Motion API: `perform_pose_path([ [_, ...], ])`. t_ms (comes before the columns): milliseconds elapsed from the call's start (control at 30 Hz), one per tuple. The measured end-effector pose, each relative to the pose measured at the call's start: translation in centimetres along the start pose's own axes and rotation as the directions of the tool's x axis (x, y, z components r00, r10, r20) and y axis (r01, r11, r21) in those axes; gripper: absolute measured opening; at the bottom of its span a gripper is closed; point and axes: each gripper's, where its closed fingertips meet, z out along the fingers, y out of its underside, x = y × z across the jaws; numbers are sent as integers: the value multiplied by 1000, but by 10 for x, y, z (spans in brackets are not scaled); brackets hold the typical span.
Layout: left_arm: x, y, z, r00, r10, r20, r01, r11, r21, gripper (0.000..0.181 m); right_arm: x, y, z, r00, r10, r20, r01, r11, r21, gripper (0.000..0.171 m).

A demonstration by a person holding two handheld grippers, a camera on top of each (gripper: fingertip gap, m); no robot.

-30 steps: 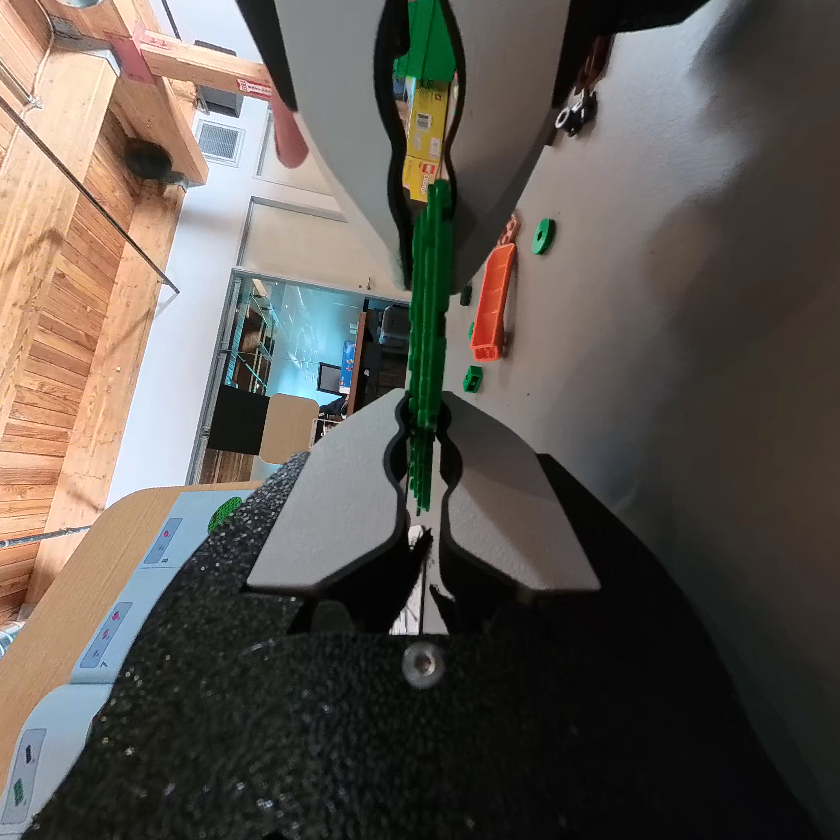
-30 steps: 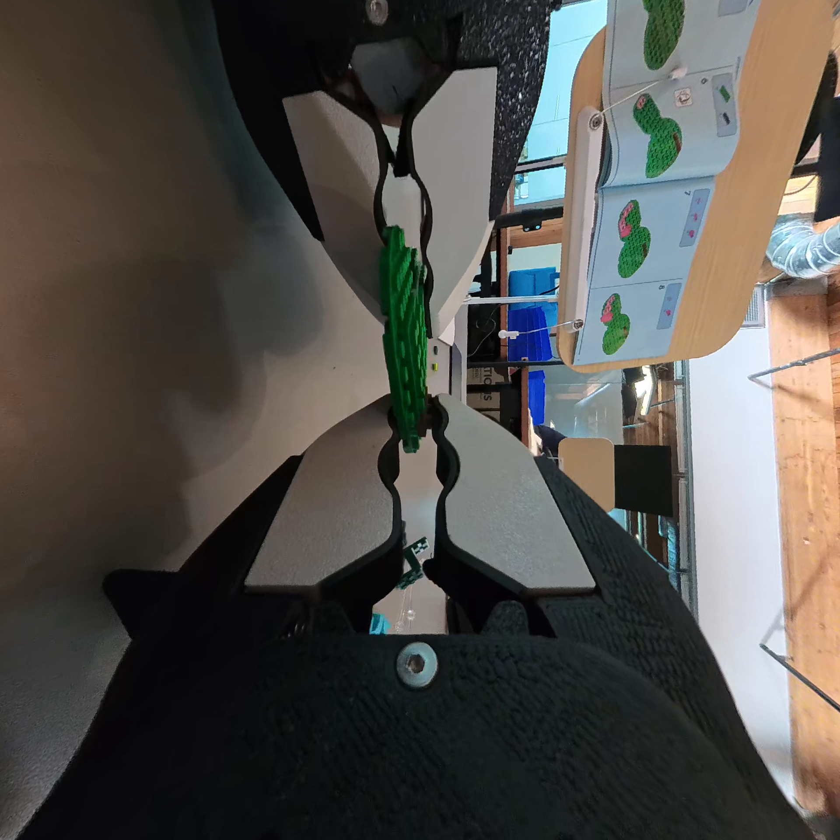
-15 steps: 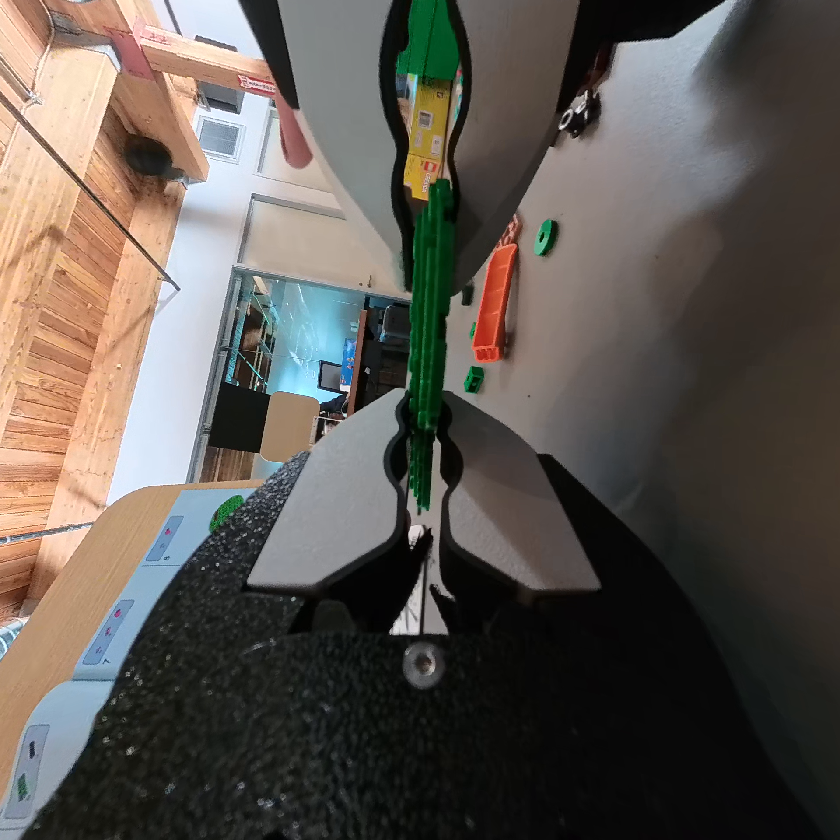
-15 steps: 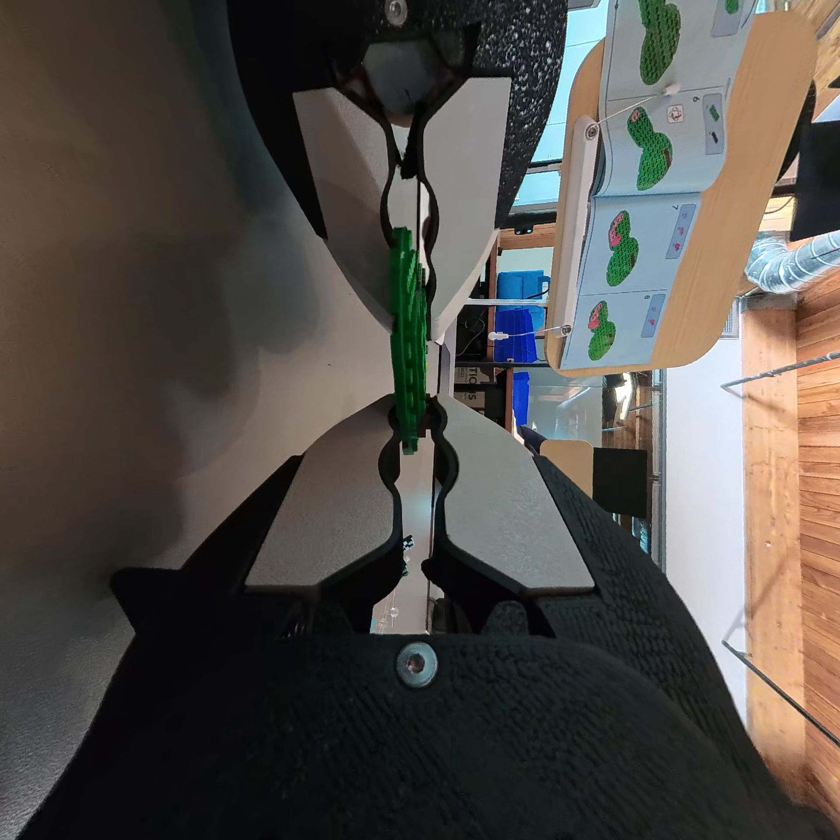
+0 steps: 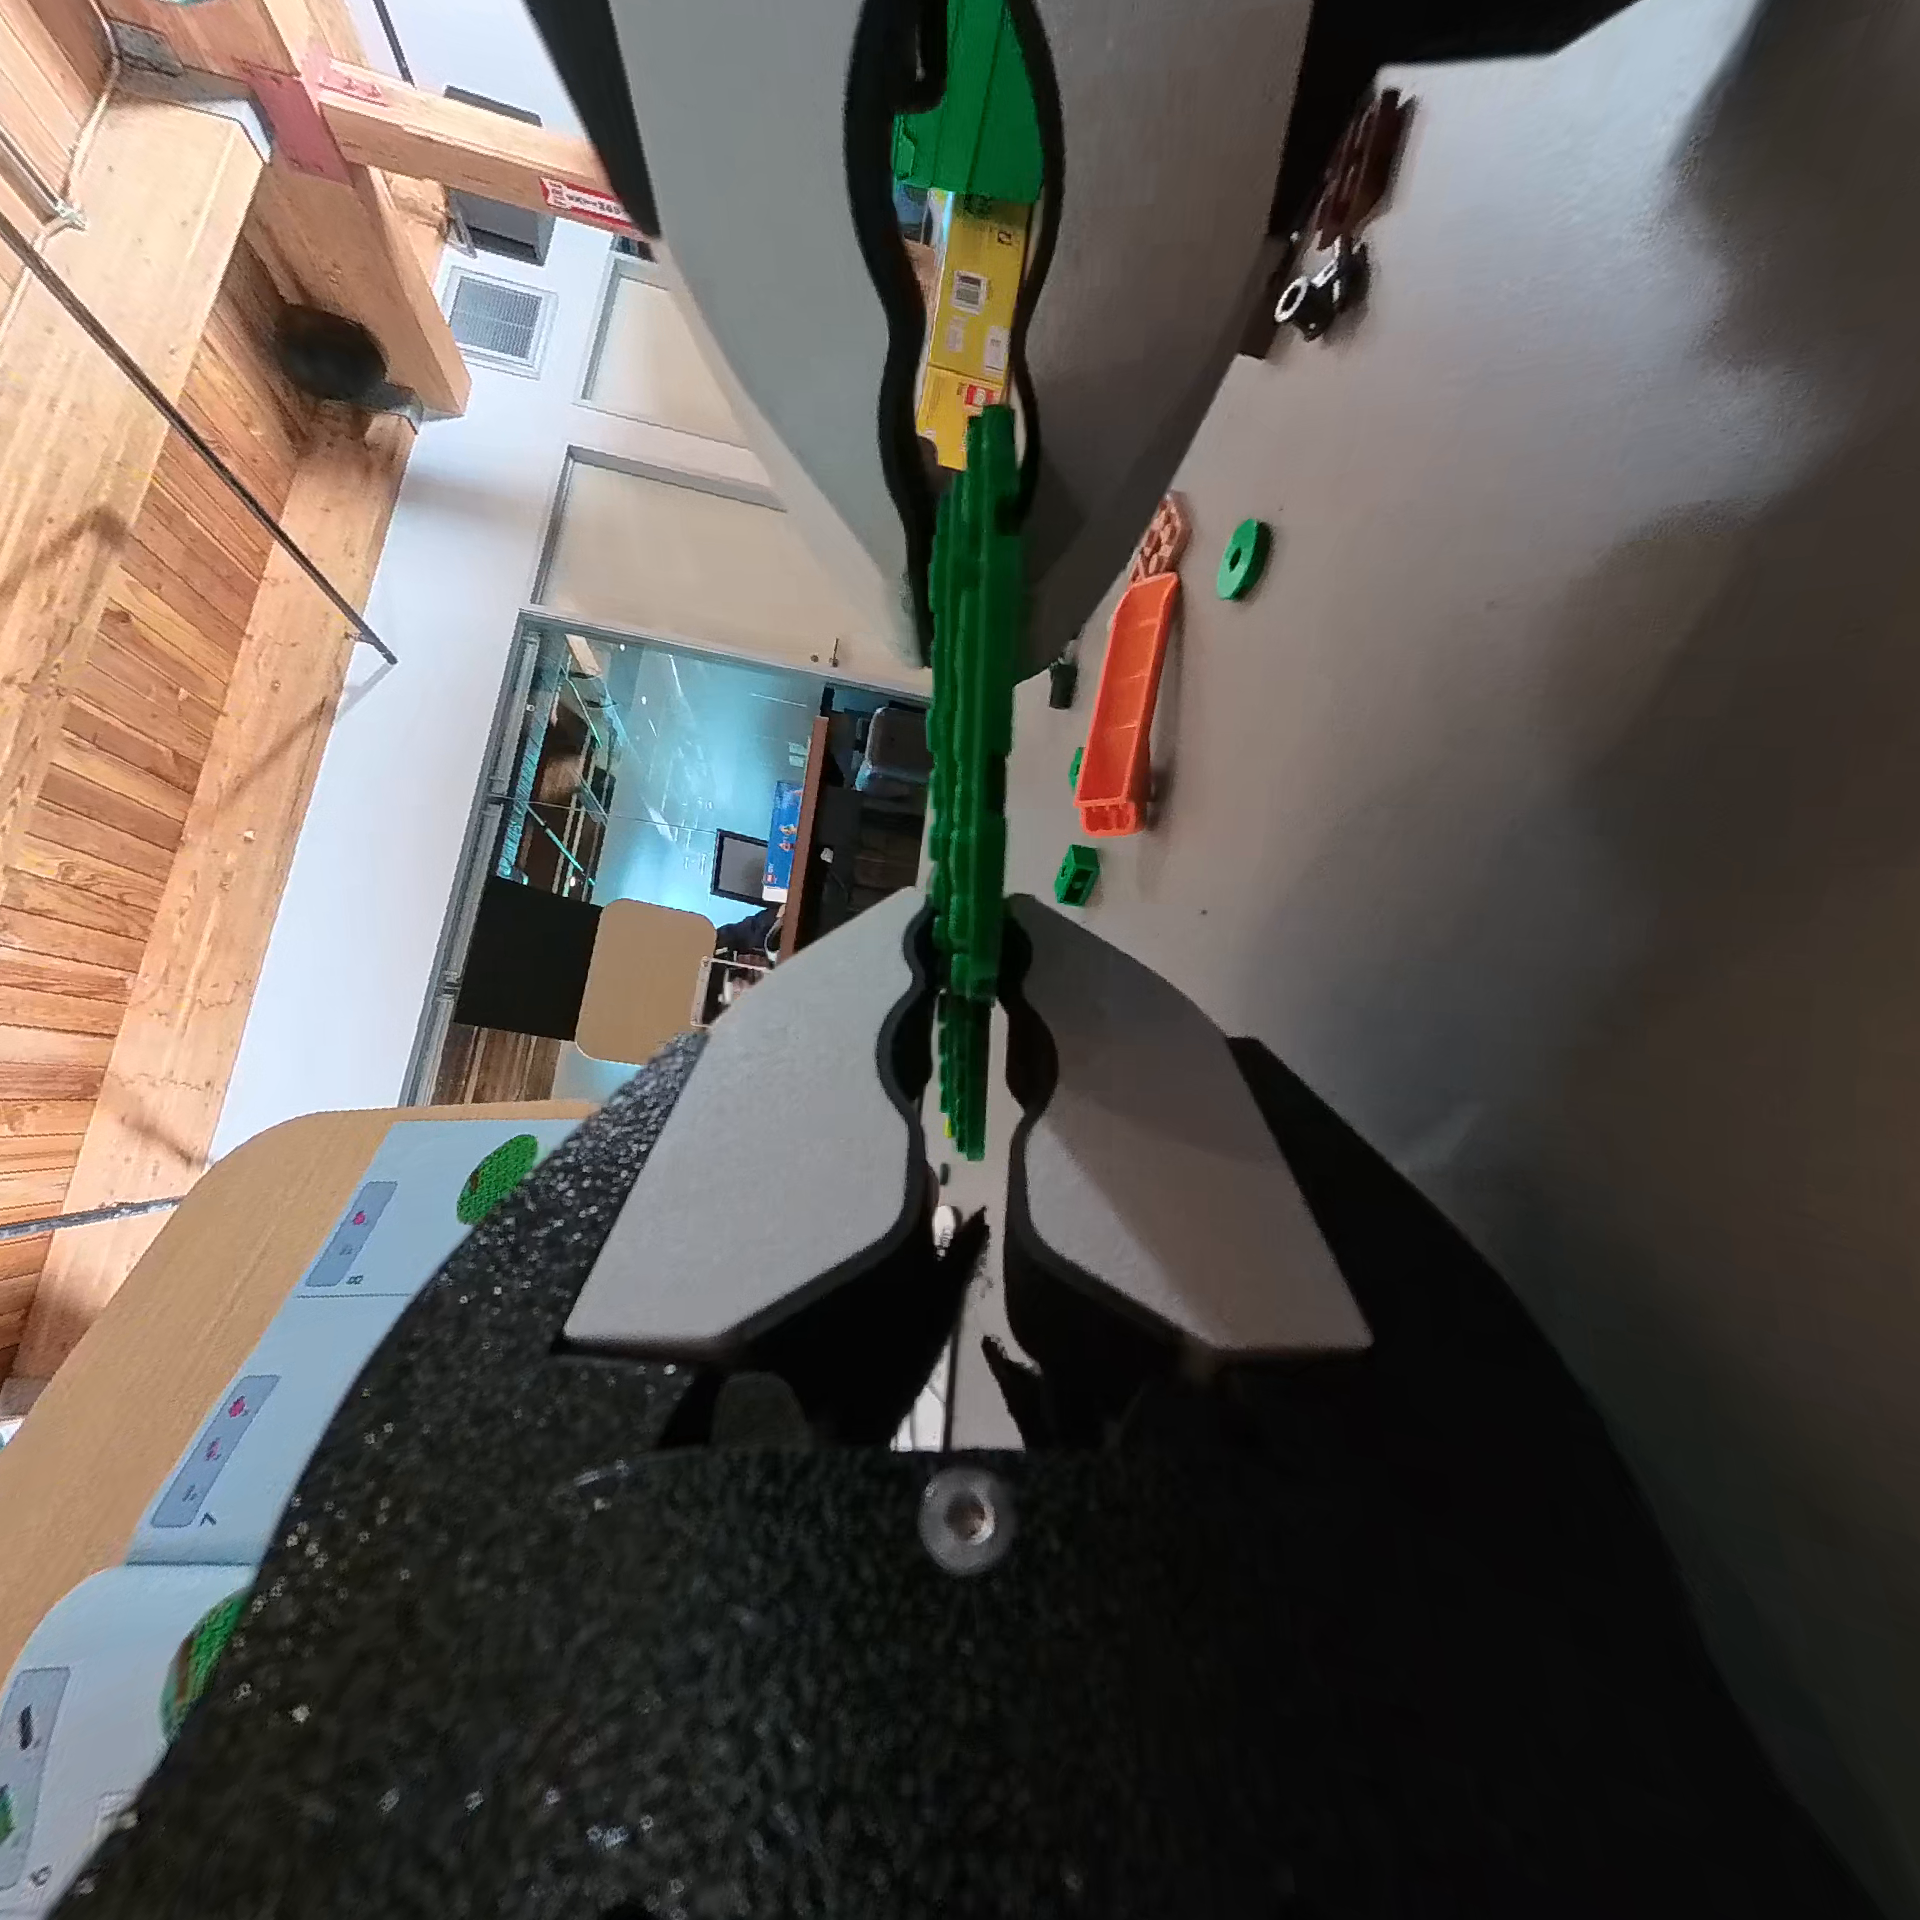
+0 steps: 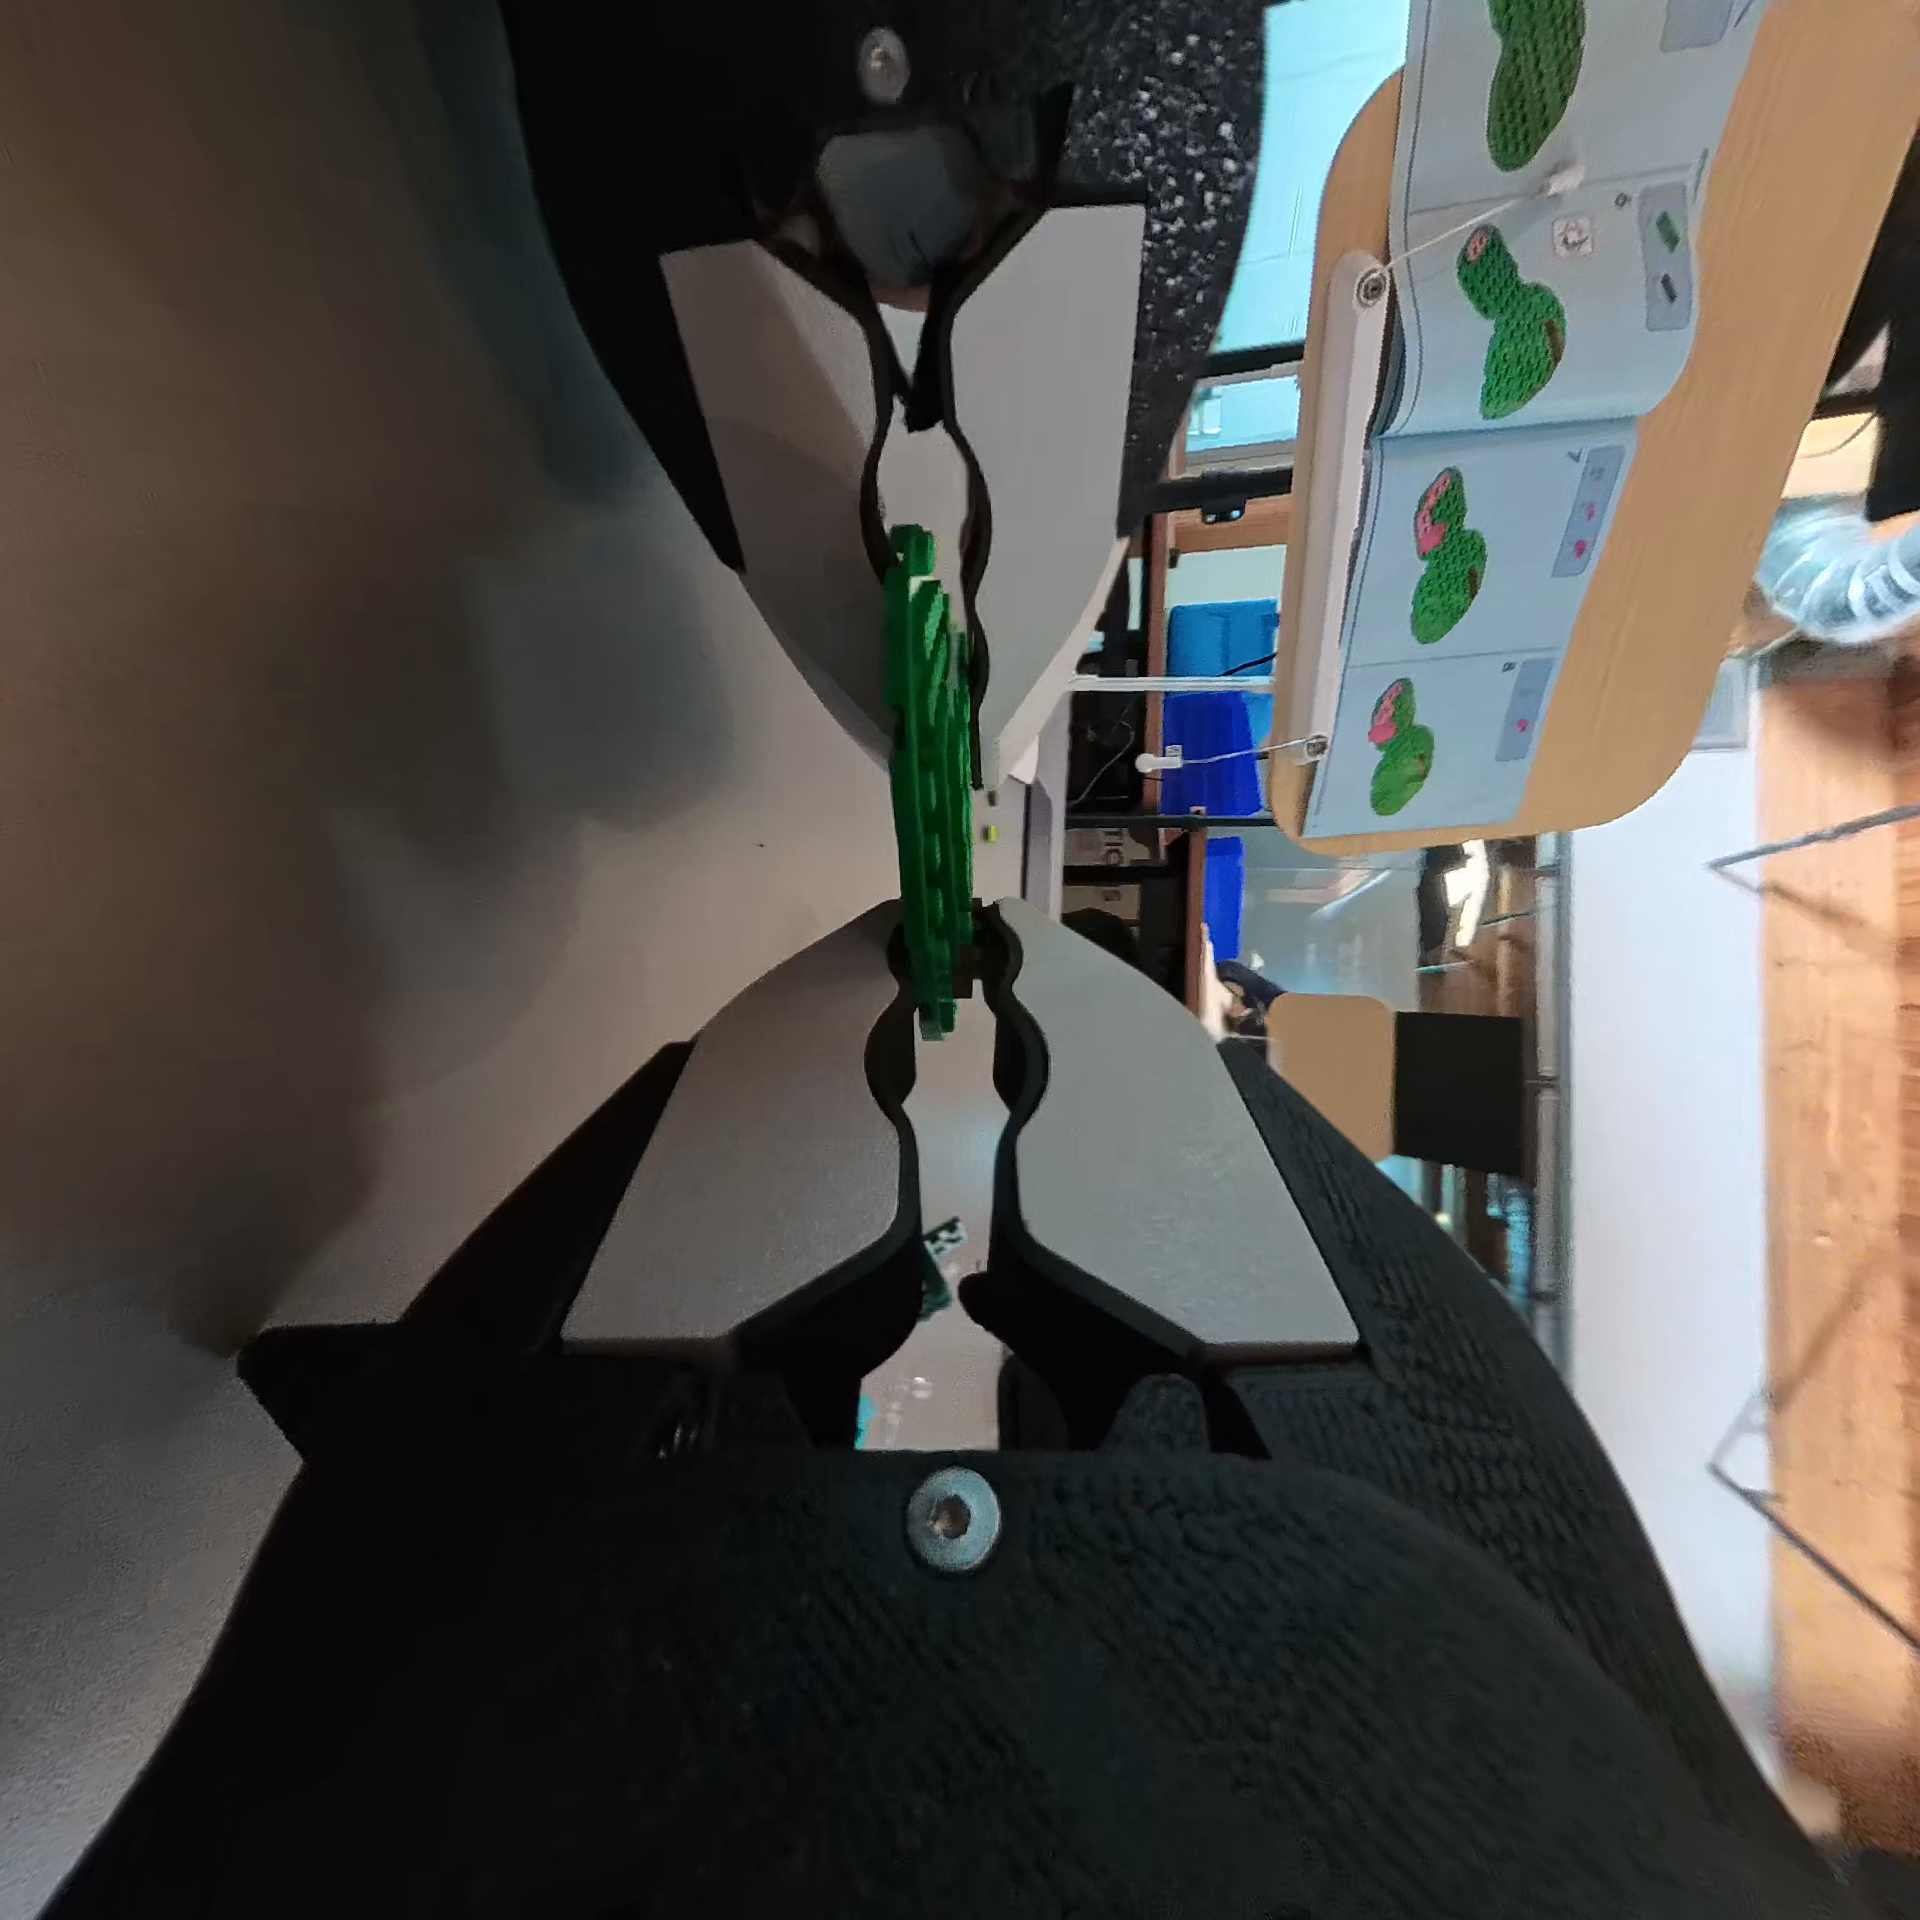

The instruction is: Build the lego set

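A flat green lego plate assembly (image 5: 971,727) is held edge-on in the air between both grippers, beside the grey table (image 5: 1558,727). My left gripper (image 5: 966,935) is shut on its near edge. My right gripper (image 5: 977,644) comes in from the opposite side and is shut on its far edge. In the right wrist view, the right gripper (image 6: 940,935) clamps the plate (image 6: 930,790) from below in the picture, and the left gripper (image 6: 940,758) clamps it from above.
An orange brick (image 5: 1127,707), a green round piece (image 5: 1242,559), a small green brick (image 5: 1077,873), a brown piece (image 5: 1164,540) and a yellow box (image 5: 971,312) lie on the table. An open instruction booklet (image 6: 1507,520) is clipped to a wooden stand (image 6: 1766,416).
Both grippers keep their hold on the green plate. The views have shifted slightly; the booklet stand sits a little differently in the right wrist view.
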Motion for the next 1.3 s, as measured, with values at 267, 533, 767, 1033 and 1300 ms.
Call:
perform_pose_path([
  [267,-2,-1,0,1000,-7,9,7,1000,10,8,-1,1,2,991,133,20,-134,991,29,13],
  [533,-2,0,0,1000,-17,3,17,1000,8,9,0,0,0,996,91,2,-91,995,34,9],
  [767,1,-2,0,1000,7,-6,-7,1000,13,9,-5,-1,-4,997,65,38,-67,996,65,10],
  [1033,0,-2,0,1000,4,-6,-4,1000,20,9,-5,-1,-10,992,100,75,-108,988,108,11],
  [1300,6,-11,-4,998,58,-20,-56,994,93,9,-15,-6,-13,959,204,199,-236,960,151,28],
])
